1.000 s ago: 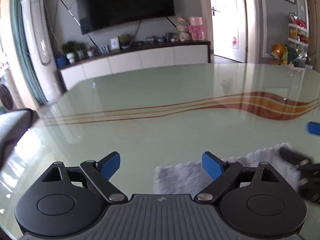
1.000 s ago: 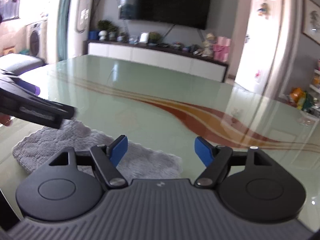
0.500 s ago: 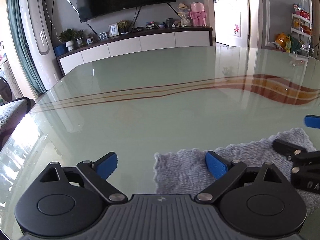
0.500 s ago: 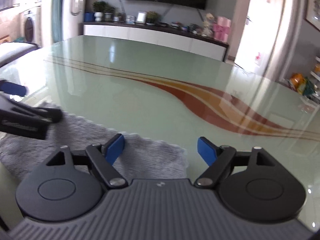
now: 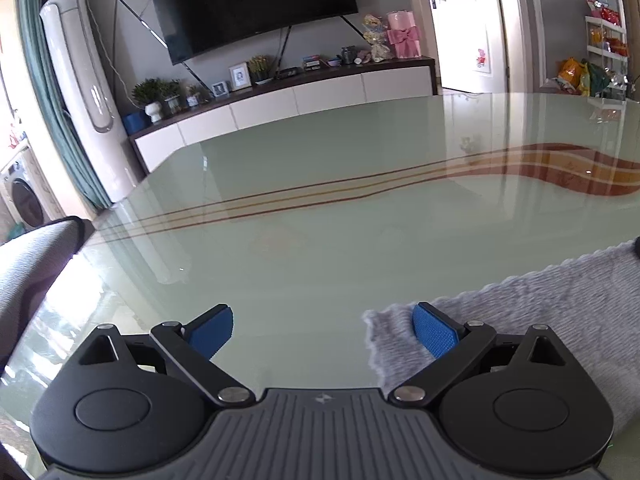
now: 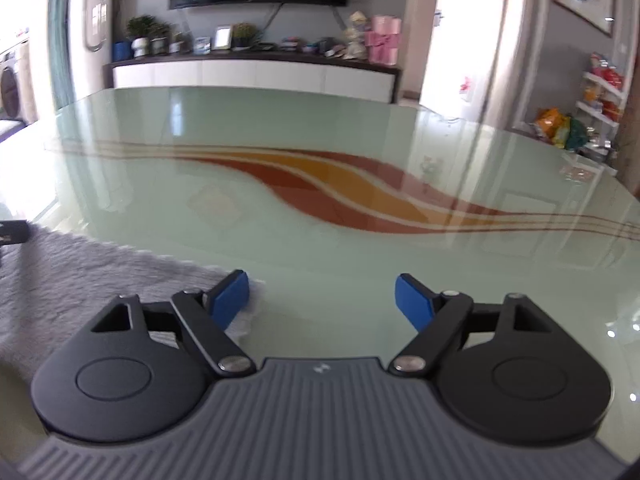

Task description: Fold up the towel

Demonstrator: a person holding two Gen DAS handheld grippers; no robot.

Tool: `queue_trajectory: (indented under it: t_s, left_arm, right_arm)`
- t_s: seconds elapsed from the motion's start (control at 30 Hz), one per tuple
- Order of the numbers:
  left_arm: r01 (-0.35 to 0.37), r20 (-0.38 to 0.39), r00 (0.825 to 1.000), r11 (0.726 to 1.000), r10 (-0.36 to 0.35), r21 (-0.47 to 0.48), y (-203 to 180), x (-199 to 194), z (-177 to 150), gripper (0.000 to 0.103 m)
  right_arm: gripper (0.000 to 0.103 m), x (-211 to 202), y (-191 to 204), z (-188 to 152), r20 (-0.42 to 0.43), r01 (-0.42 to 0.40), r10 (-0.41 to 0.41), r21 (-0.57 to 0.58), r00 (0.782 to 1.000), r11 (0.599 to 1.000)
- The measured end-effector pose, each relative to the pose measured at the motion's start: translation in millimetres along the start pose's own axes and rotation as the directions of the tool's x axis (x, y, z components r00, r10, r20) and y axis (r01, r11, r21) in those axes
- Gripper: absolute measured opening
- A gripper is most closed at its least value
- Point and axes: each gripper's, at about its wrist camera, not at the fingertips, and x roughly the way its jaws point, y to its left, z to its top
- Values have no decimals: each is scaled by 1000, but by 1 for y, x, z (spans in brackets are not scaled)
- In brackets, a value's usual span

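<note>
Grey fuzzy towel (image 5: 520, 304) flat on glass table (image 5: 320, 248); left gripper (image 5: 324, 330) open, empty; right gripper (image 6: 322, 300) closing, empty.

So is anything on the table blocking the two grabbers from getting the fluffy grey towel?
Nothing visible. The left gripper and right gripper each sit at an end of the fluffy grey towel, on bare green glass table.
</note>
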Motion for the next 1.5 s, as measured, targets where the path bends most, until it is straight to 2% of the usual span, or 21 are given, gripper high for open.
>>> queue_trajectory:
  t_s: [0.1,0.2,0.3,0.47,0.63,0.77,0.9,1.0,1.13,1.27,1.37,1.5]
  left_arm:
    - [12,32,999,1000,-12,-21,8,-20,1,93]
    - [102,64,993,994,-99,-36,6,-47,-3,94]
    - [151,57,987,988,-150,-16,-9,-58,-10,94]
    - [148,-13,989,988,-148,53,-27,-50,-32,94]
    - [140,-4,990,989,-140,42,-12,-48,-45,99]
    - [153,0,988,988,-153,22,-4,-49,-47,96]
    - [161,44,986,986,-163,29,-7,-66,-42,94]
    - [239,75,968,970,-241,41,-20,-80,-37,94]
    - [278,85,955,958,-284,76,-44,-84,-39,94]
    - [293,22,955,952,-296,92,-54,-70,-44,94]
    - [296,1,955,952,-297,74,-48,-64,-49,99]
    - [272,-14,962,959,-272,74,-39,-65,-54,99]
  right_arm:
    - [78,-20,0,1,53,-40,40,15,998,999]
    - [81,-41,21,-6,63,-149,151,-36,987,988]
    - [81,-48,44,-19,41,-186,191,-92,981,978]
    - [83,-41,51,-32,-9,-145,145,-119,989,982]
    - [84,-45,33,-36,-10,-97,96,-99,995,990]
    - [82,-50,26,-38,7,-99,99,-69,995,993]
    - [82,-68,30,-34,72,-164,169,-69,983,984]
    - [82,-68,41,-32,63,-202,209,-105,976,974]
    - [80,-65,49,-37,28,-200,206,-140,978,970]
    - [82,-63,41,-44,-2,-194,196,-138,981,971]
    - [84,-63,34,-46,-6,-182,182,-135,983,974]
    - [85,-63,24,-48,-14,-164,164,-111,986,980]
